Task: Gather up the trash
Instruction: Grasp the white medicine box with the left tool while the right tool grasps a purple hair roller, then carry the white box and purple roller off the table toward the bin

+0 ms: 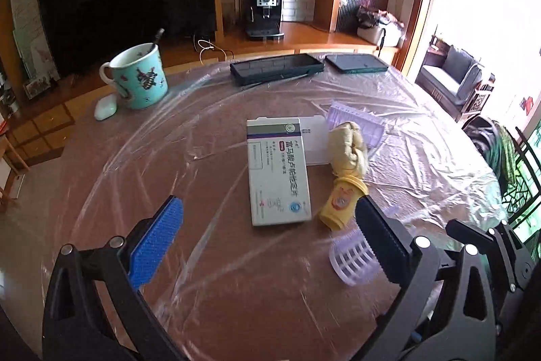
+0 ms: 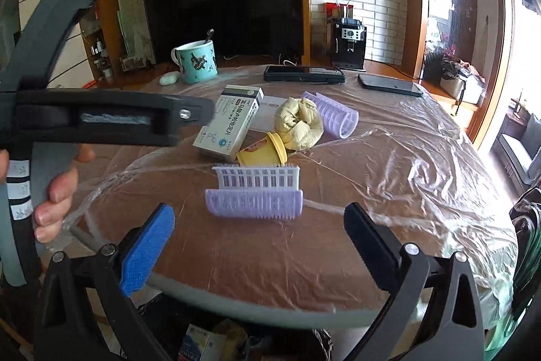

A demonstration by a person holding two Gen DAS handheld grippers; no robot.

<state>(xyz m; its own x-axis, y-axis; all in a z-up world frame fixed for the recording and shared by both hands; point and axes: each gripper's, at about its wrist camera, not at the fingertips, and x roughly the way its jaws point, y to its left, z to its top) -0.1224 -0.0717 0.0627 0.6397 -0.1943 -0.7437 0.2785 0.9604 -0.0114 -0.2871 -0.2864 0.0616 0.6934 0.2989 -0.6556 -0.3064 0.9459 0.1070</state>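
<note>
My left gripper (image 1: 270,242) hangs open over the plastic-covered table, with nothing between its fingers. Ahead of it lie a grey-white medicine box (image 1: 277,171), a crumpled yellow tissue (image 1: 348,151) and a small yellow cup (image 1: 341,205) on its side. A lilac hair roller (image 1: 355,259) lies just inside its black finger (image 1: 382,242). My right gripper (image 2: 260,242) is open and empty at the table's near edge. It stands short of the lilac roller (image 2: 253,202), with the cup (image 2: 263,153), tissue (image 2: 299,124) and box (image 2: 230,124) beyond. A second roller (image 2: 333,114) lies further back.
A teal mug (image 1: 140,76) with a spoon, a white earbud case (image 1: 105,107) and two dark phones (image 1: 277,68) sit at the far side. A hand (image 2: 54,192) holds the left tool's frame (image 2: 101,120). Below the table edge (image 2: 236,300) a dark bag (image 2: 203,340) holds discarded items.
</note>
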